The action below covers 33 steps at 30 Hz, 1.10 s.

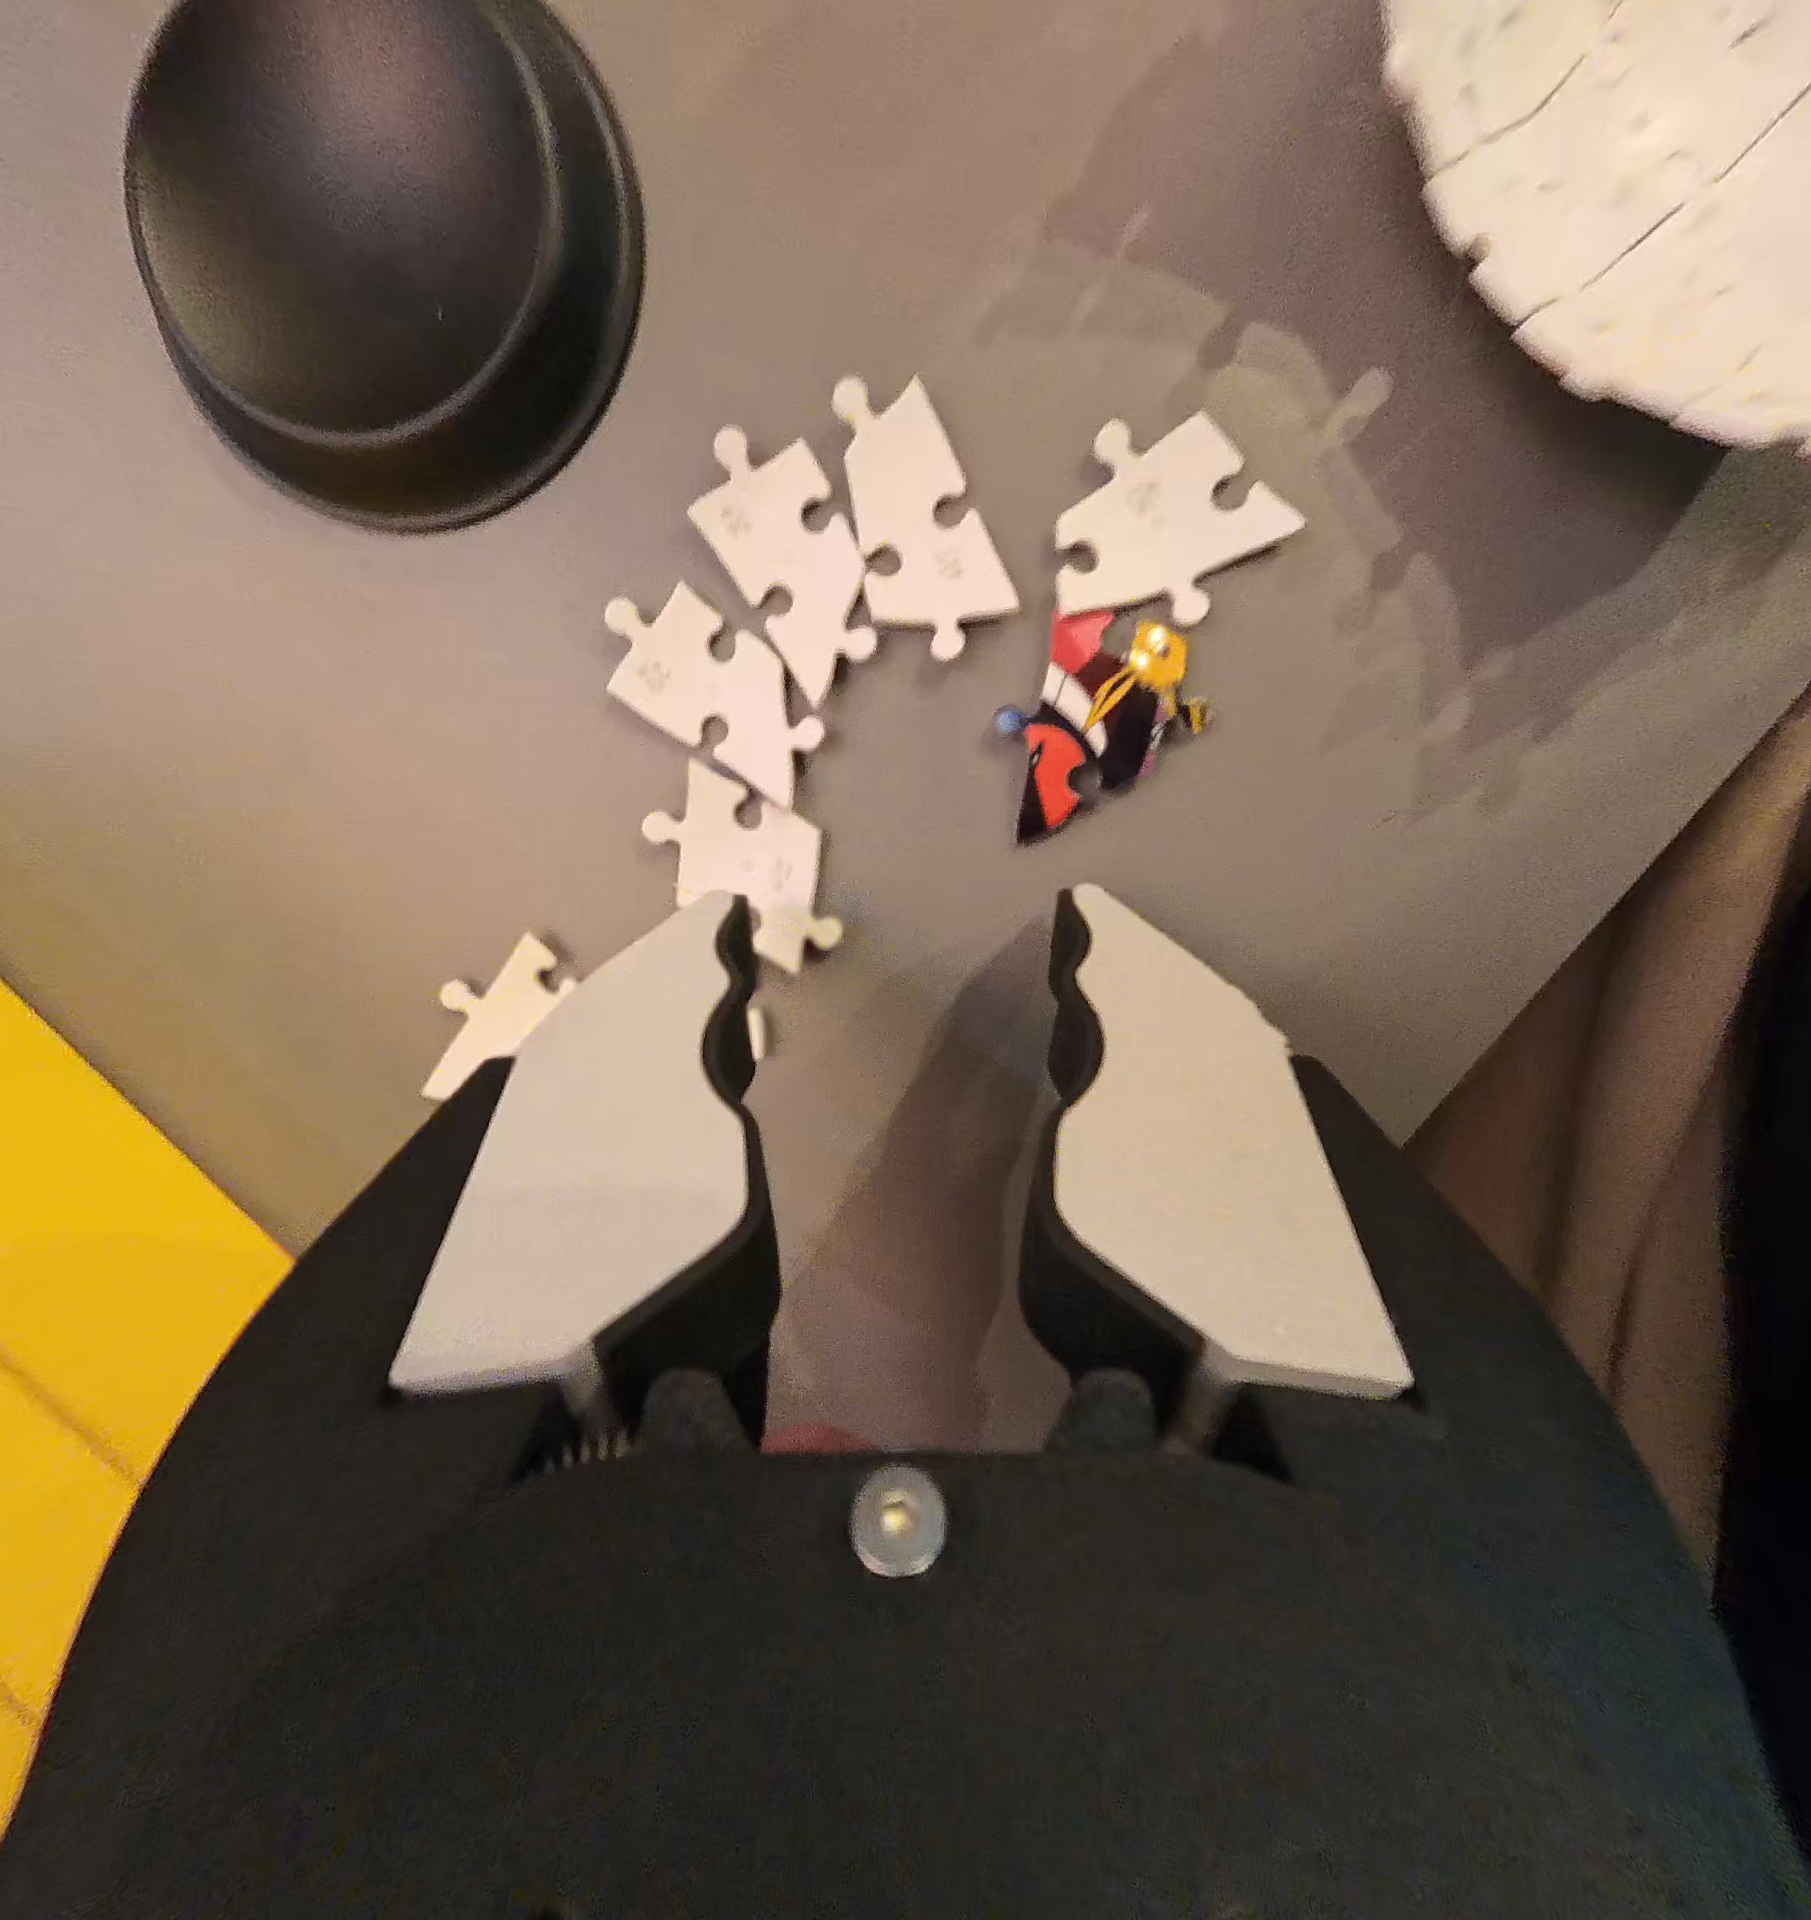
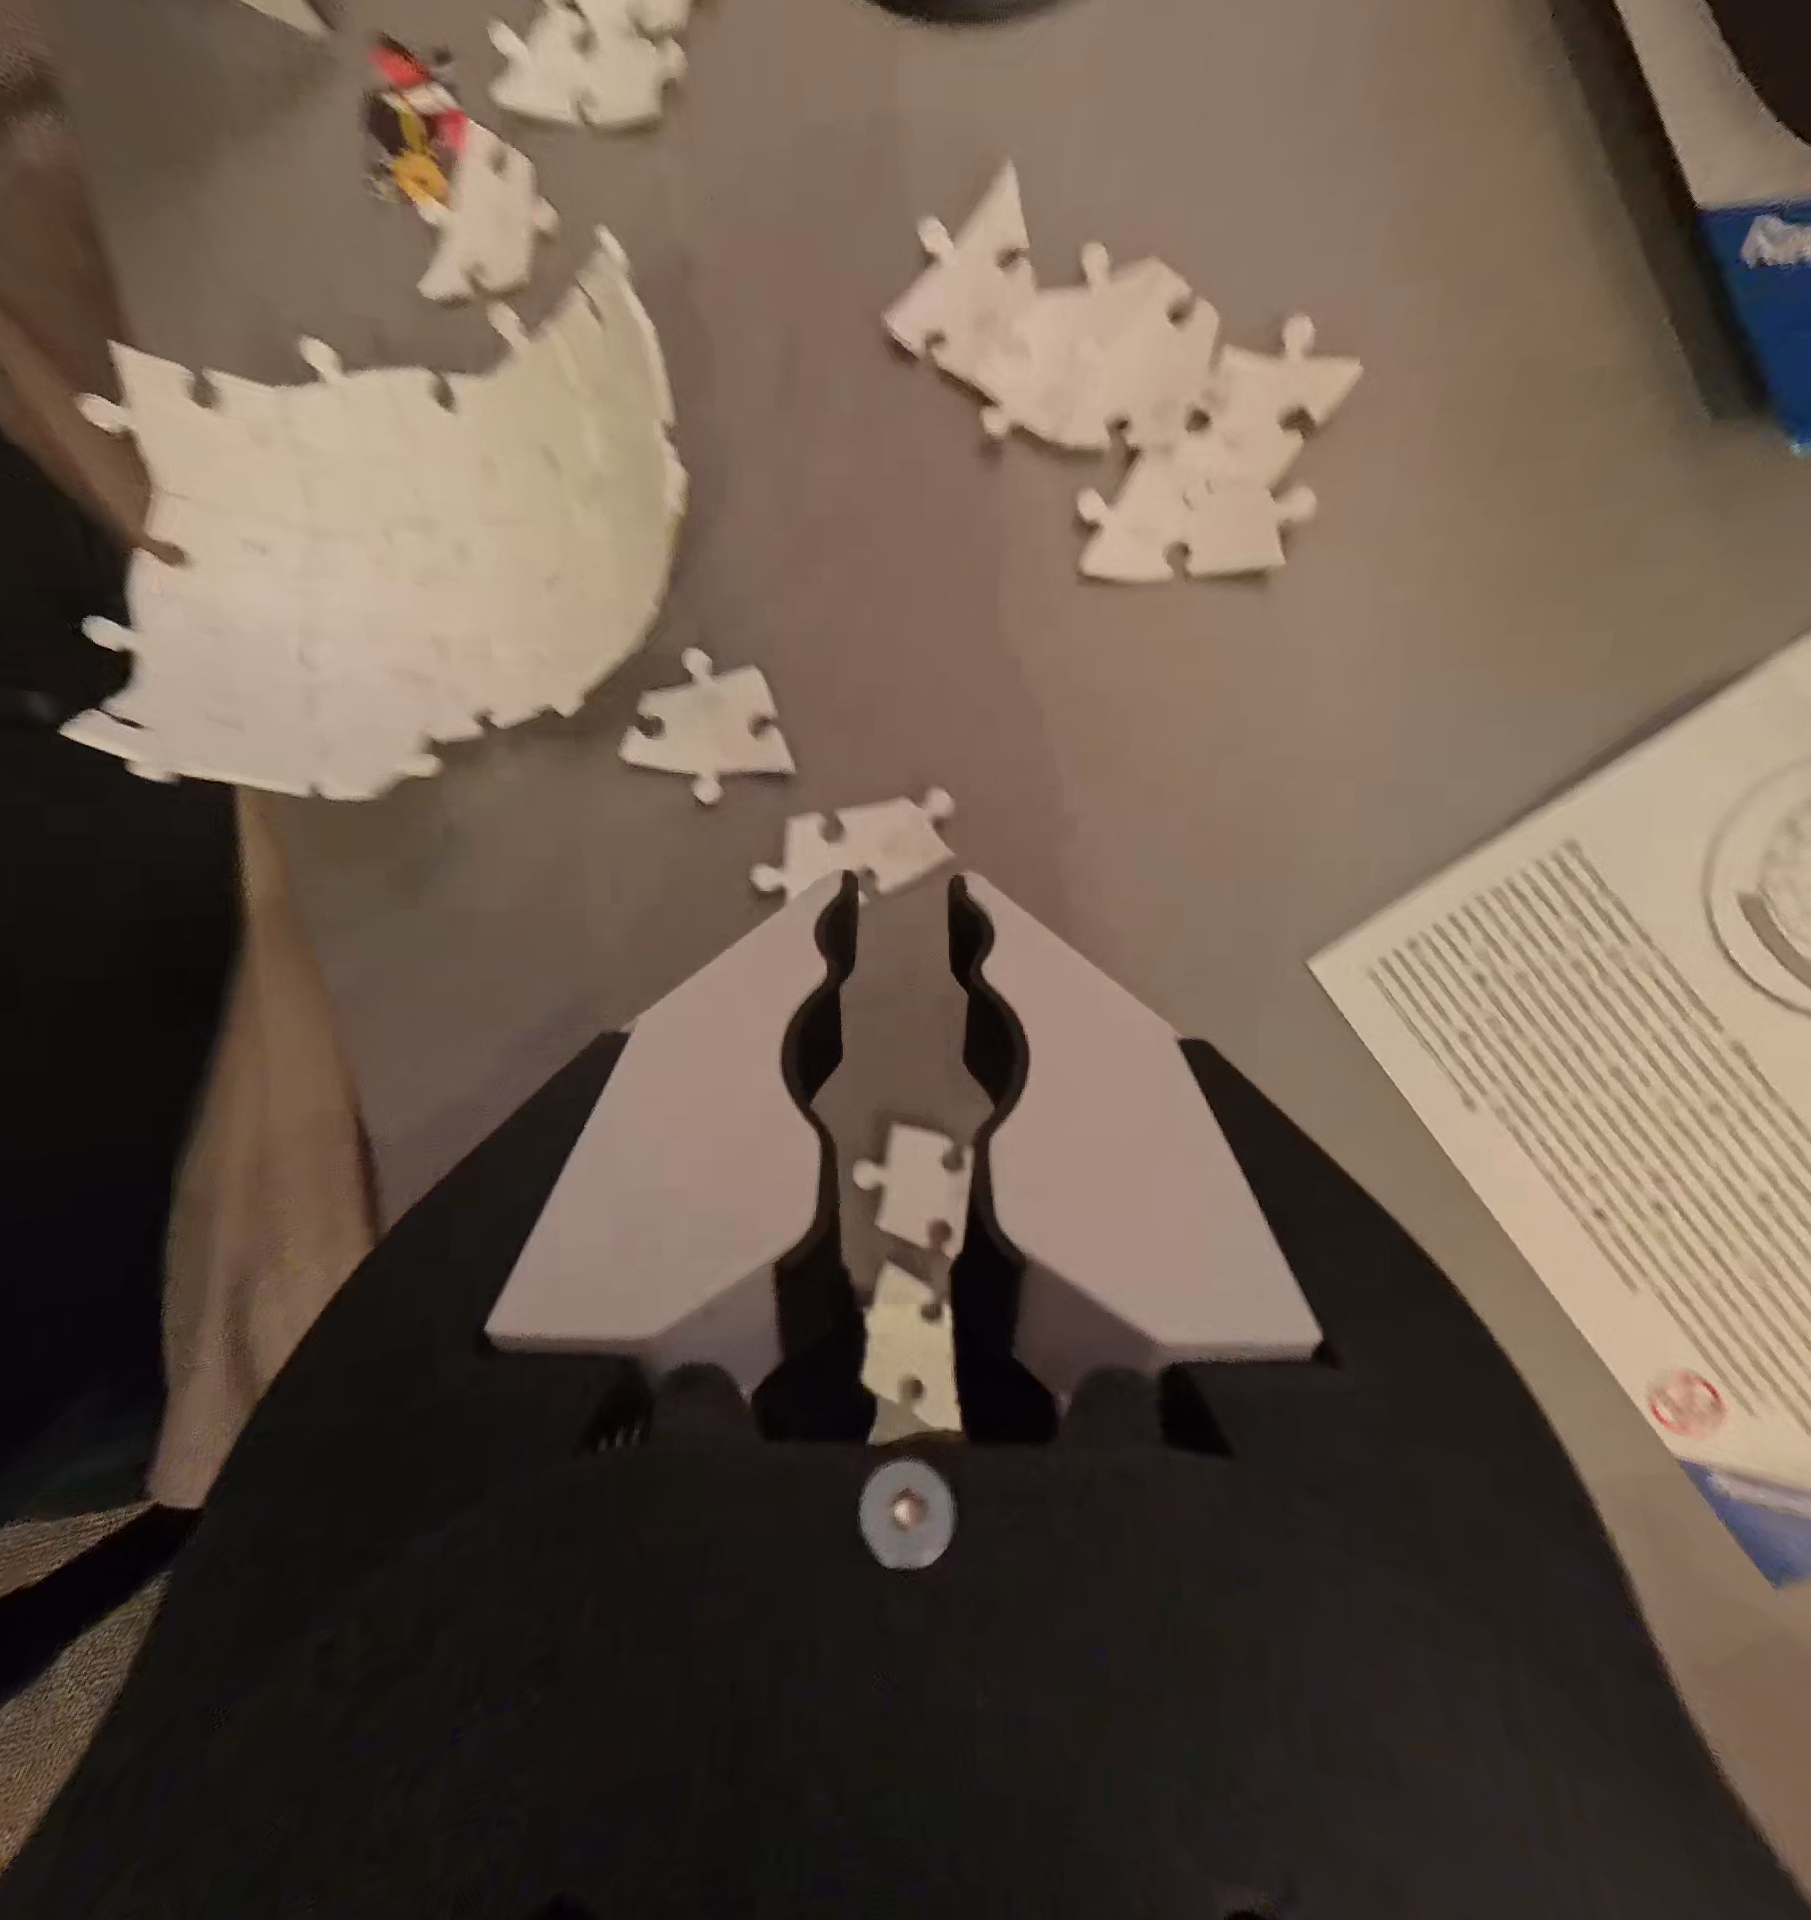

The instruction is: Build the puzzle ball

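The partly built puzzle ball (image 2: 392, 561) is a curved white shell at the left of the right wrist view; it also shows blurred at the top right of the left wrist view (image 1: 1659, 208). Neither gripper touches it. My left gripper (image 1: 901, 902) is open and empty above the grey table, just short of several white face-down pieces (image 1: 776, 582) and one coloured piece (image 1: 1098, 727). My right gripper (image 2: 903, 883) is open by a narrow gap and empty, with a white piece (image 2: 859, 842) just beyond its tips. Two pieces (image 2: 916, 1195) lie on the table under its fingers.
A black dome-shaped stand (image 1: 381, 260) sits at the far left. A yellow surface (image 1: 49, 1299) borders the table's left edge. A cluster of white pieces (image 2: 1140, 395), a printed sheet (image 2: 1607, 987) and a blue box (image 2: 1784, 281) lie to the right. Brown fabric (image 1: 1659, 1039) lies along the near edge. Spacing between my two grippers at the tips: around 25 cm.
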Each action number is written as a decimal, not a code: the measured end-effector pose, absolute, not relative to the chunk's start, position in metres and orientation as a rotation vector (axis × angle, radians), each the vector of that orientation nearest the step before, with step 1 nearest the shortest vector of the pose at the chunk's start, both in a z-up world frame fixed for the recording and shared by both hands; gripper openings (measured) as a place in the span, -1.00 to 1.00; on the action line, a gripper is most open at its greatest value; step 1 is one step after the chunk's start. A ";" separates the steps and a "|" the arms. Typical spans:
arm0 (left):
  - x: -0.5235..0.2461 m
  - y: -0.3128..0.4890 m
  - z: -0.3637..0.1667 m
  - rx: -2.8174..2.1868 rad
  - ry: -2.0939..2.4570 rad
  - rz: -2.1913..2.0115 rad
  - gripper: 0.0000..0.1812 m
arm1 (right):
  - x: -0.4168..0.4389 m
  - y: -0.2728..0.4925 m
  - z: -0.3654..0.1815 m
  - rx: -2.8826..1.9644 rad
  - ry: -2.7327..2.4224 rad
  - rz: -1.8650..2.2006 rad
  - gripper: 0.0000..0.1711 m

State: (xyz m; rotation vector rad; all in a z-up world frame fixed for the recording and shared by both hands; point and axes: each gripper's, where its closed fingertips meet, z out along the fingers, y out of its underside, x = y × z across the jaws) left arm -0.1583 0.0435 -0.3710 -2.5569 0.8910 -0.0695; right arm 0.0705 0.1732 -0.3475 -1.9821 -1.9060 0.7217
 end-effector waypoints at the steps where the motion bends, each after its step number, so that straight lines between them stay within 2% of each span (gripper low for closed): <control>1: -0.155 0.045 -0.369 -2.540 0.891 -0.078 -0.40 | 0.076 0.178 -0.348 -1.992 -1.897 0.697 -0.80; 10: -0.125 0.055 -0.356 -2.432 0.895 -0.202 -0.42 | 0.122 0.202 -0.339 -2.062 -1.857 0.585 -0.58; 18: -0.103 0.056 -0.348 -2.365 0.878 -0.339 -0.36 | 0.155 0.218 -0.318 -2.107 -1.764 0.563 -0.56; 28: -0.077 0.057 -0.315 -2.240 0.740 -0.623 -0.21 | 0.162 0.208 -0.323 -2.111 -1.836 0.537 -0.80; 33: -0.073 0.061 -0.290 -2.131 0.663 -0.781 -0.43 | 0.170 0.208 -0.325 -2.127 -1.821 0.518 -1.00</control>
